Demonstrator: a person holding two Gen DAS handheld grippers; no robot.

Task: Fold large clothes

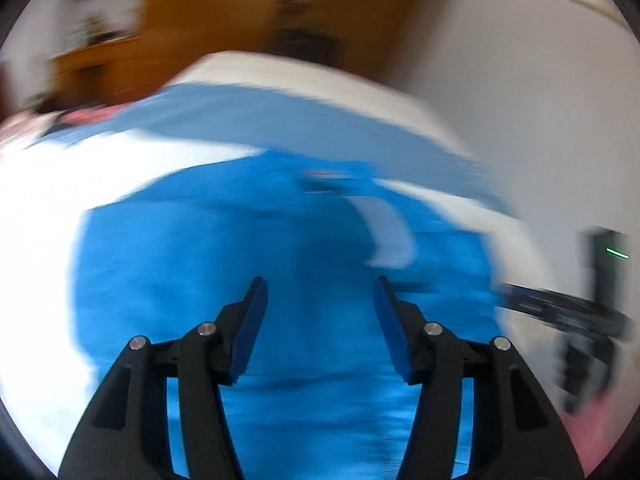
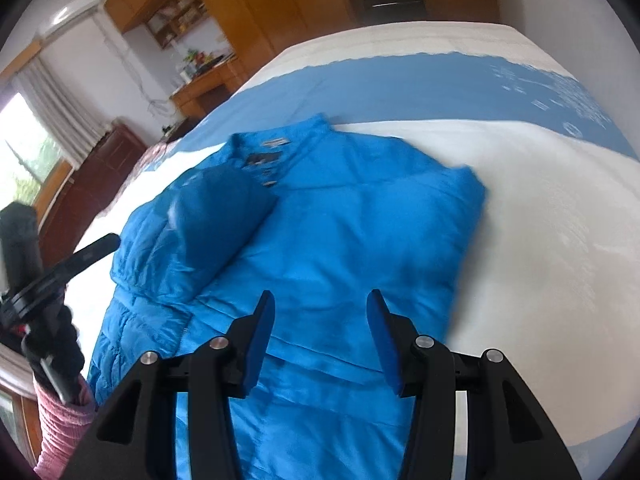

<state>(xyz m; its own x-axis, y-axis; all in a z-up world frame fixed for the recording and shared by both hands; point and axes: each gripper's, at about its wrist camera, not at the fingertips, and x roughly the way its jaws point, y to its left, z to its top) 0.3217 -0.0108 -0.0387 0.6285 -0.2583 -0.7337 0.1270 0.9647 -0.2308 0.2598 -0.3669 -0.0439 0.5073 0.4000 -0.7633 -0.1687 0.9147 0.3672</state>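
Mid-fold: your bright blue quilted puffer jacket (image 2: pixel 344 240) lies on the white-and-blue bed (image 2: pixel 540 208), one sleeve already folded across.
Left gripper (image 1: pixel 320 292) and right gripper (image 2: pixel 320 312) hover, jaws released and empty; next, grasp the lower-frame hem.

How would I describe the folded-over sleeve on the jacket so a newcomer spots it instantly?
Start at the big bed with its white cover and broad blue band. On it lies a bright blue puffer jacket, collar toward the far end. In the right wrist view, the sleeve is the rounded, darker flap lying across the jacket's left part just below the collar, raised above the flatter panel.
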